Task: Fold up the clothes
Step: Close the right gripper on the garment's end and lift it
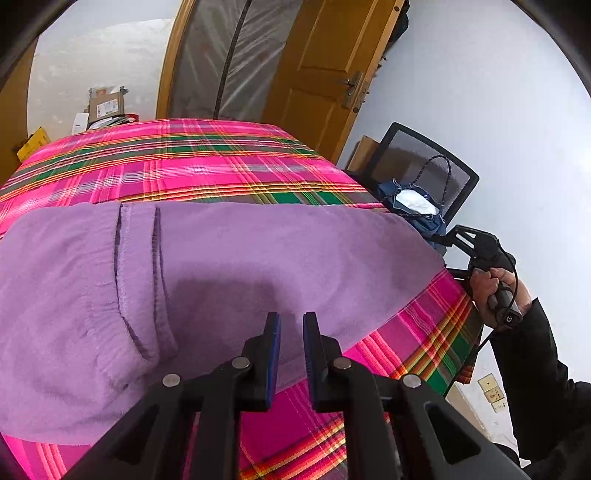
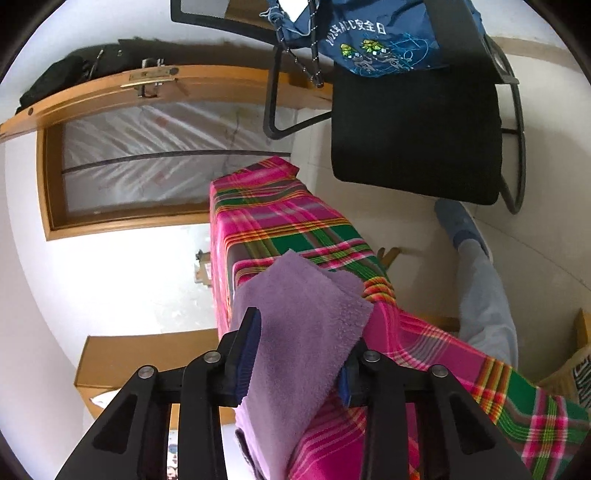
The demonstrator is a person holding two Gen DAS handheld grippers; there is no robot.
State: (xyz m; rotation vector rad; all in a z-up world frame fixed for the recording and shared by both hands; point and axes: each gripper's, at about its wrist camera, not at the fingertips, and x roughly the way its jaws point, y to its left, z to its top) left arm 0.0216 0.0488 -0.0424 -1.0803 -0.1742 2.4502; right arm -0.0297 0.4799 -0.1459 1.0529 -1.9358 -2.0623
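Purple sweater (image 1: 229,273) spread flat across the table (image 1: 207,158), on its pink plaid cloth, covering most of the near half. One sleeve (image 1: 136,280) folded in over the sweater's body, ribbed cuff toward the near edge. Left gripper (image 1: 291,332) poised over the sweater's near hem, jaws narrow, nothing between the blue pads (image 1: 273,354). Right gripper (image 2: 301,343) at the sweater's far-right corner, beyond the table's edge, gripped by a hand (image 1: 491,284) in a dark sleeve. From its own camera, a flap of purple knit (image 2: 306,332) lying between the two fingers, draped over the right one; whether the pads actually press on it, cannot tell. Black mesh chair (image 1: 424,170) just past the table's right side, with a blue bag (image 2: 369,33) on its seat. Wooden door (image 1: 321,74) behind the table.
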